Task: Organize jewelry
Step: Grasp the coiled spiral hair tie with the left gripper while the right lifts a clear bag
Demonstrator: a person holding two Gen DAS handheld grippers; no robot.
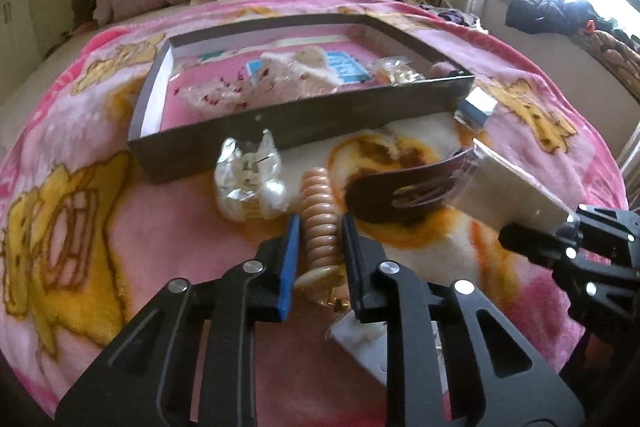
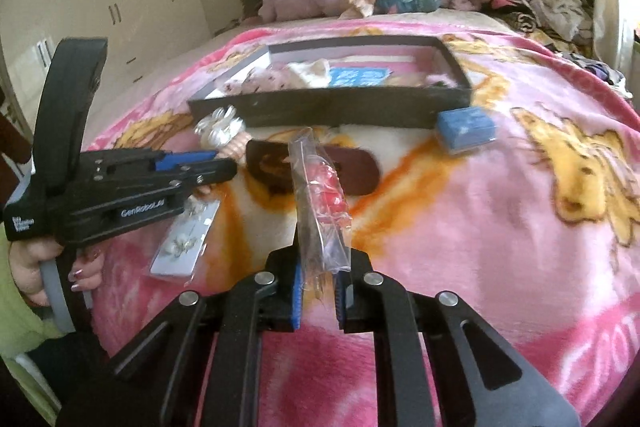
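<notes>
1. Left gripper [image 1: 320, 239] sits low in the center of the left wrist view, jaws either side of a peach coiled bracelet [image 1: 319, 223] lying on the pink blanket [image 1: 120, 267]. They're right up against the coil, but I can't tell if they actually pinch it.
2. Right gripper [image 2: 320, 287] is clamped on a clear plastic packet [image 2: 320, 203] with red beads inside, held upright over the blanket at the center of the right wrist view.
3. The dark shallow box [image 1: 280, 119] sits across the upper middle of the frame, already holding bagged jewelry and a blue card.
4. Just in front of the box, left of center: a crinkly clear bag of pearly beads [image 1: 250, 183], touching the bracelet's far end or nearly so.
5. A brown leather piece [image 2: 312, 167] lies behind the packet, and a small blue box [image 2: 466, 129] sits at the box's right corner.
6. A white earring card [image 2: 186, 243] lies under the left gripper, at the left of the right wrist view.
</notes>
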